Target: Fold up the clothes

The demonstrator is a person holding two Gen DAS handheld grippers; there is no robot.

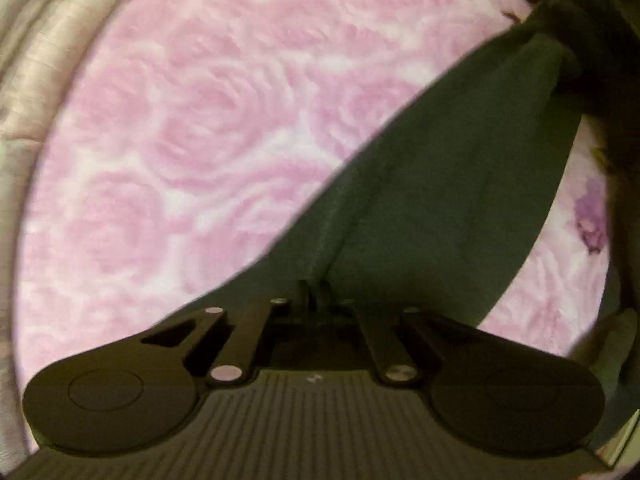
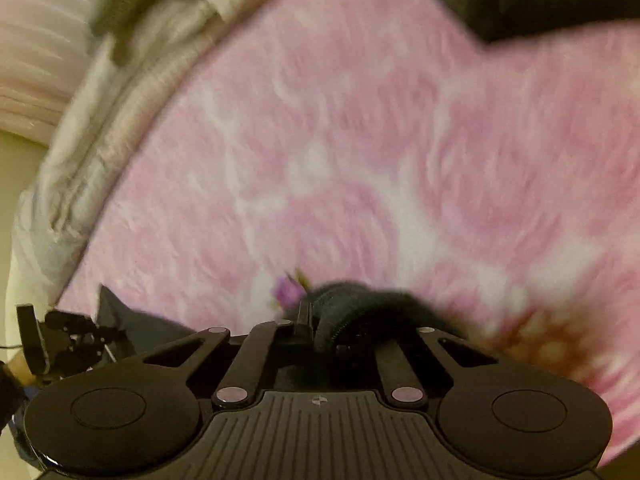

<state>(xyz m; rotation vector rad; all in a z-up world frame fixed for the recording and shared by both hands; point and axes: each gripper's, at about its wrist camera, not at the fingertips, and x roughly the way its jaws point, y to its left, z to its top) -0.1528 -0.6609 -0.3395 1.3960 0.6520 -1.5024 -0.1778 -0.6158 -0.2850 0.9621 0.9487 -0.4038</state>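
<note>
Above a pink rose-patterned blanket (image 1: 192, 128) — 1 dark green garment (image 1: 432, 200), lifted and stretched between 2 grippers.
Left gripper (image 1: 316, 288): jaws closed on a pleated edge of the cloth, which runs up and away to the right.
Right gripper (image 2: 316, 320): jaws pinched on a bunched, ribbed dark edge; view blurred.
Step, as judged: garment held aloft mid-fold or mid-spread — which cannot be told.
Next move calls for both grips firm and the cloth taut.
</note>
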